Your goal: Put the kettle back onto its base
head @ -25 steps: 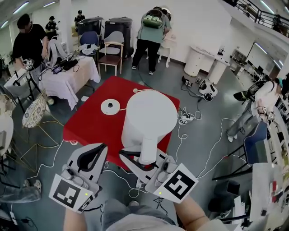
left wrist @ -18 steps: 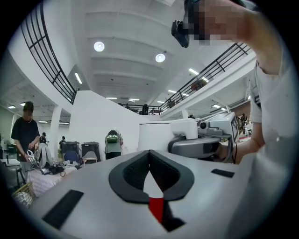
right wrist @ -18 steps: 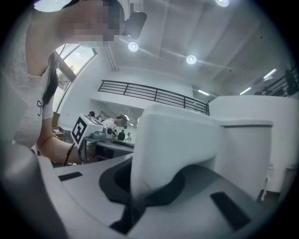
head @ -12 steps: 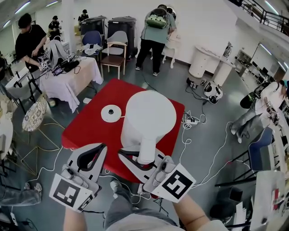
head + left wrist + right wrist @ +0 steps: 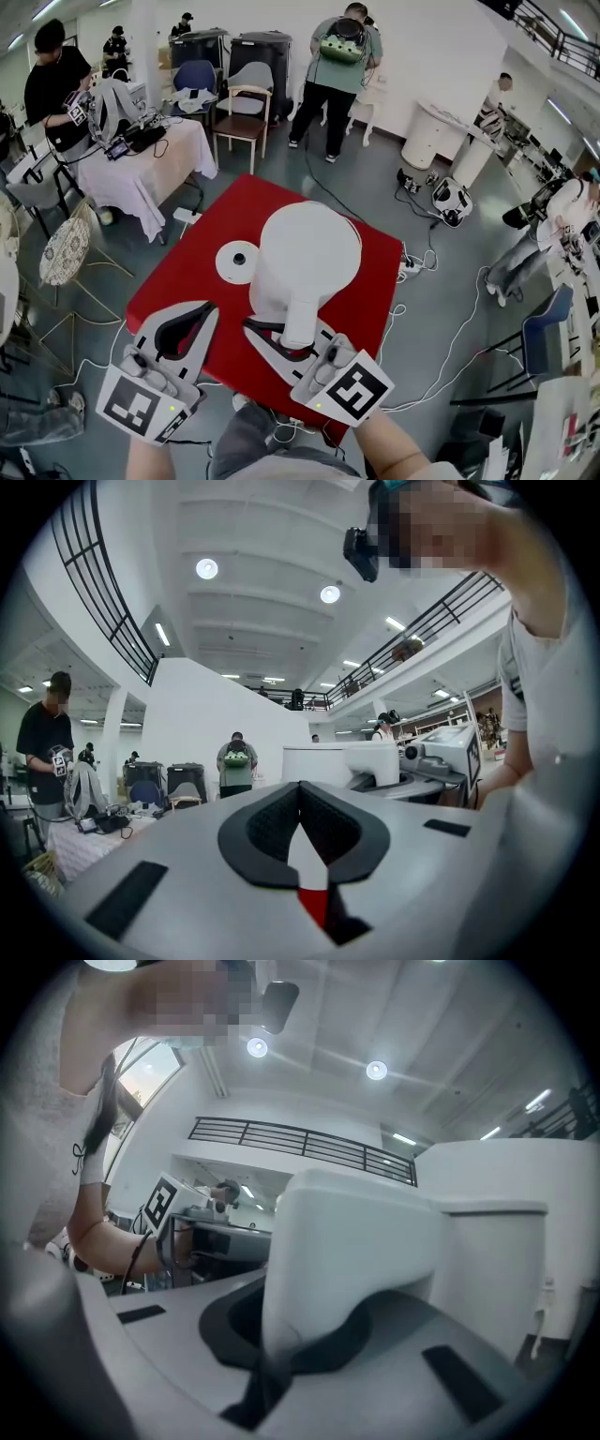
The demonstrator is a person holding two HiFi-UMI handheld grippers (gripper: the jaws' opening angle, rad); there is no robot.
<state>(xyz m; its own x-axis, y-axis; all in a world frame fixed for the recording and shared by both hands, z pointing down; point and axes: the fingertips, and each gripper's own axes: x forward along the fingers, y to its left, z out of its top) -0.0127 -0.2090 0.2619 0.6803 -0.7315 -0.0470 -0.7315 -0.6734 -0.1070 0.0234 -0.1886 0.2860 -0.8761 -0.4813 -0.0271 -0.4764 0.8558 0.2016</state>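
Note:
The white kettle (image 5: 305, 258) hangs over the red table (image 5: 183, 277), and my right gripper (image 5: 286, 336) is shut on its handle (image 5: 302, 323). In the right gripper view the handle (image 5: 347, 1260) fills the space between the jaws, with the kettle body (image 5: 497, 1241) behind it. The round white base (image 5: 237, 262) lies flat on the table just left of the kettle, apart from it. My left gripper (image 5: 208, 311) is at the near left edge of the table, shut with nothing in it. In the left gripper view its tips (image 5: 300, 794) meet, and the kettle (image 5: 339, 763) shows to the right.
A cloth-covered table (image 5: 141, 173) with gear stands at the back left, with a wooden chair (image 5: 239, 117) behind the red table. Cables (image 5: 441, 347) trail on the floor to the right. Several people stand at the back and sides.
Both grippers and the kettle have come forward over the red table. The base now lies close beside the kettle's left side. The grip on the handle is unchanged.

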